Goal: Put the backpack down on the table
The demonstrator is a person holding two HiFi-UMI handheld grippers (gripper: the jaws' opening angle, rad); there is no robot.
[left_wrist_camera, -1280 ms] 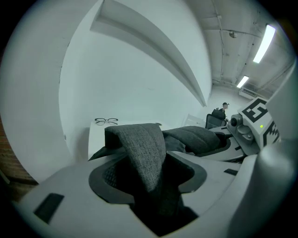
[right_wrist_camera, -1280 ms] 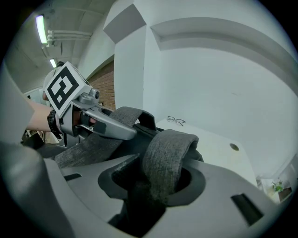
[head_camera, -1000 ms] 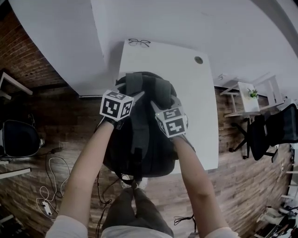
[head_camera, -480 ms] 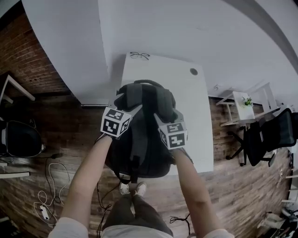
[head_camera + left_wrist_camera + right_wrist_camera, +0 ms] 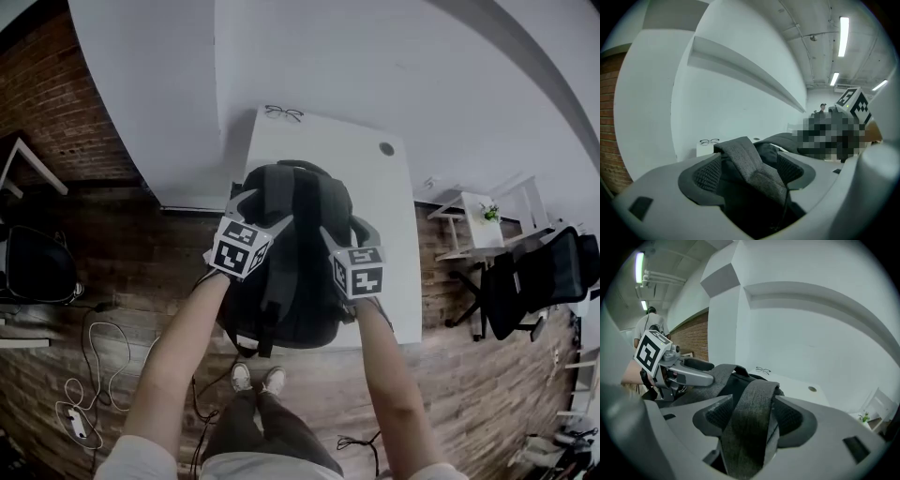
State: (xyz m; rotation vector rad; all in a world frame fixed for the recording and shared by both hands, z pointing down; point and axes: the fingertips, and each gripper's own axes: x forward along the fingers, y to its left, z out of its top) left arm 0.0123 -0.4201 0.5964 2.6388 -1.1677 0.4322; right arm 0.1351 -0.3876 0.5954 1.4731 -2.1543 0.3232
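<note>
Two grey straps run up the back of the backpack (image 5: 295,253), which lies strap-side up on the near end of the table (image 5: 323,141), its bottom at the near edge. It looks set down, though how much of it overhangs the edge cannot be told.

I judge it soft and bulky. It would sag and swing if lifted, and it is neither slippery nor fragile. Its fullness suggests some weight. The woven straps are limp but strong, so they are the natural hold, taken high near the shoulders. The top handle (image 5: 298,165) would serve for one gripper.

The left strap (image 5: 754,173) passes loosely between the jaws of the left gripper (image 5: 261,211), and the right strap (image 5: 750,423) does the same in the right gripper (image 5: 349,228). Both pairs of jaws have just been opening and now stand spread, with the pads not pressing the webbing.

Glasses (image 5: 283,113) lie at the table's far end, well apart from the backpack.
</note>
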